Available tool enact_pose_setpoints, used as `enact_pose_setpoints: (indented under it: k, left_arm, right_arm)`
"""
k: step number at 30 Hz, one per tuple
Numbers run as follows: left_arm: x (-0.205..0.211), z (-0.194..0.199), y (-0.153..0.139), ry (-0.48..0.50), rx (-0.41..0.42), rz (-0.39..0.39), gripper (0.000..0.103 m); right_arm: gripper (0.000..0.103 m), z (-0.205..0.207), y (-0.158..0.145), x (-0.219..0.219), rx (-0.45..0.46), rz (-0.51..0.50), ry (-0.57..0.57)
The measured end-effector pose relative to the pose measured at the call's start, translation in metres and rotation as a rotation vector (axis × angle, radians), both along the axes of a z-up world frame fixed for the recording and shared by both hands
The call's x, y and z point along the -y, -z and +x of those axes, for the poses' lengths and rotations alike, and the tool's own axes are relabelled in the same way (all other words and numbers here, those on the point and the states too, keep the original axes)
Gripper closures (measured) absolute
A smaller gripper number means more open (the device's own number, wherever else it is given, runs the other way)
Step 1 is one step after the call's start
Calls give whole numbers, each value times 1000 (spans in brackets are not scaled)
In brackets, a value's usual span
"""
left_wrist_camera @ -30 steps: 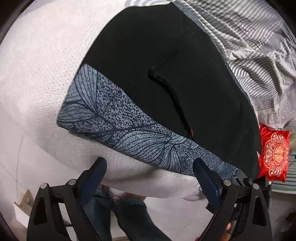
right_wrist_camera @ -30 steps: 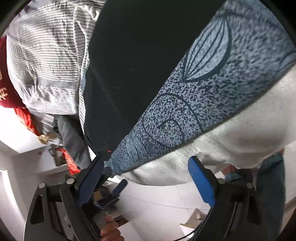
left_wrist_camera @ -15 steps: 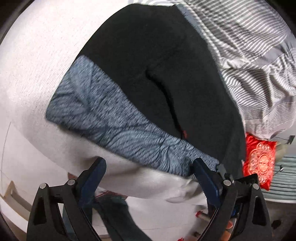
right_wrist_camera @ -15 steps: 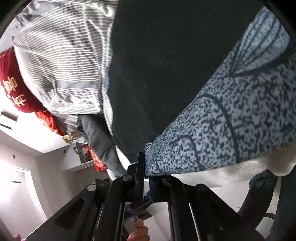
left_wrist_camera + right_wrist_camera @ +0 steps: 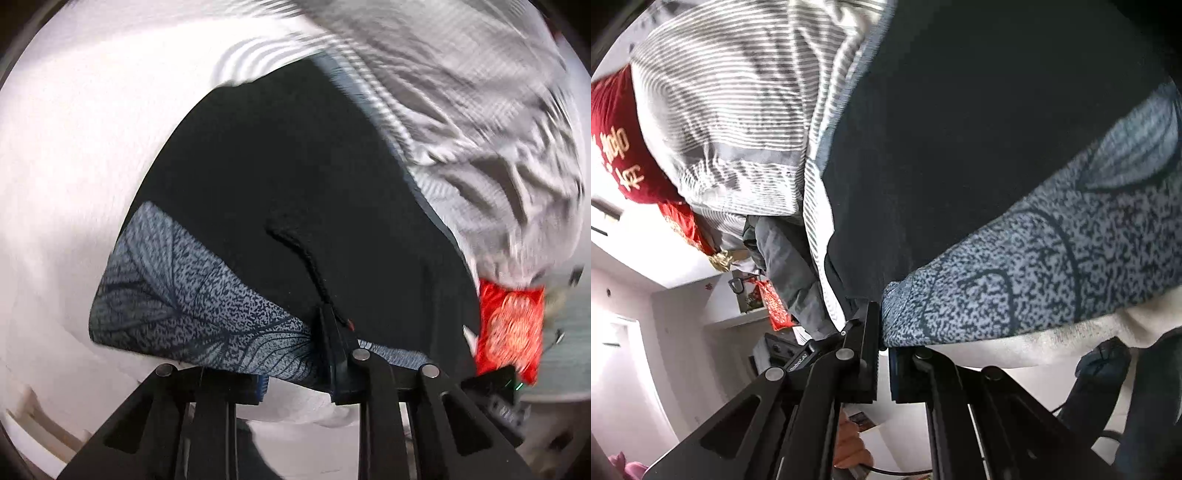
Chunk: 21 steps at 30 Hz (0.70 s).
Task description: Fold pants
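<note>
Both tools, left tool [image 5: 295, 373] & right tool [image 5: 884, 343], pinch the pants [image 5: 295, 192] by the patterned hem (soft, limp, light fabric), 2 corners.

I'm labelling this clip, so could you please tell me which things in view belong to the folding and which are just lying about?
In the job: black pants, their patterned band, left tool, right tool.
Lying about: striped bedding, red cushion, white mattress.

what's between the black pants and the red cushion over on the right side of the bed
In the left wrist view, almost nothing: the black pants end right beside the red cushion, with the striped grey quilt bunched just above that gap.
</note>
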<state>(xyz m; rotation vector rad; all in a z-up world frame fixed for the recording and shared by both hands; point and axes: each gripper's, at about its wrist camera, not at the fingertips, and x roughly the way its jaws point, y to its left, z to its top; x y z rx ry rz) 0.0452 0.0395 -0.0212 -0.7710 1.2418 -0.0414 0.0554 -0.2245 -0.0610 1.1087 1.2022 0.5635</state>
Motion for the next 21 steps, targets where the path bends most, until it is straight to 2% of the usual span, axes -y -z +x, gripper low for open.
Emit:
enact_pose_setpoints:
  k: [5,9,12,17,21]
  left_arm:
    - [5,24,-39,36,53,29,78]
    - [13,64,-73,83,100,65,78]
    - [21,102,-87,107,117,93,78]
    - [30,166,-86,124,98,151,78]
    - [31,216,-63,114,62,203,78]
  right_arm:
    - [99,17,-35,4,45,-43,-3]
    - [99,43,-65,8,82,-79,-23]
    - [99,75,-78,7,84,-100,-50]
    - [99,146,-82,7,59,-133,-117]
    - [99,207,-71,6,28,-160,-172]
